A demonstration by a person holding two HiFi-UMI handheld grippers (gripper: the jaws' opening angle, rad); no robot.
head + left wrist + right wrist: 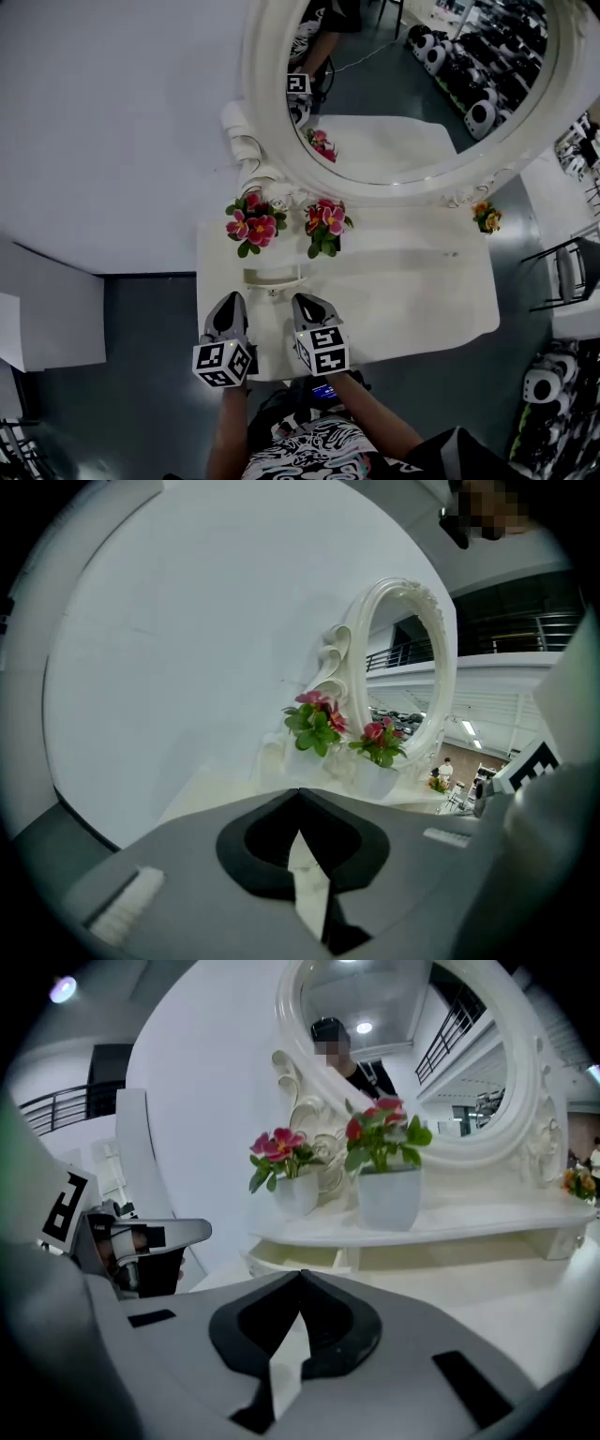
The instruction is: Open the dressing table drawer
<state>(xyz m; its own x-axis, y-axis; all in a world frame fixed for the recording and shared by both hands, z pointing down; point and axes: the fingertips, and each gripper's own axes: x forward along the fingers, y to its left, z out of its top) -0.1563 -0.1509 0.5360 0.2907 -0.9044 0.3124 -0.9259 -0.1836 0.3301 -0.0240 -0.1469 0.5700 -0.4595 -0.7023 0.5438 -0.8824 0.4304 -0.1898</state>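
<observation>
Both claws hover over the dressing table's (422, 291) near edge, jaws pressed together, holding nothing: left gripper (231, 302), right gripper (303, 304). Just ahead, between their lines, lies the drawer (274, 276), long axis crosswise; the right gripper appears marginally nearer. White and shallow, it already stands partly pulled out.

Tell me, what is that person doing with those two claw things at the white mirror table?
A person holds a gripper in each hand above the front of a white dressing table. The left gripper and the right gripper are both shut and hold nothing. The small drawer under the shelf with the flower pots looks pulled out a little already, and neither gripper touches it.
</observation>
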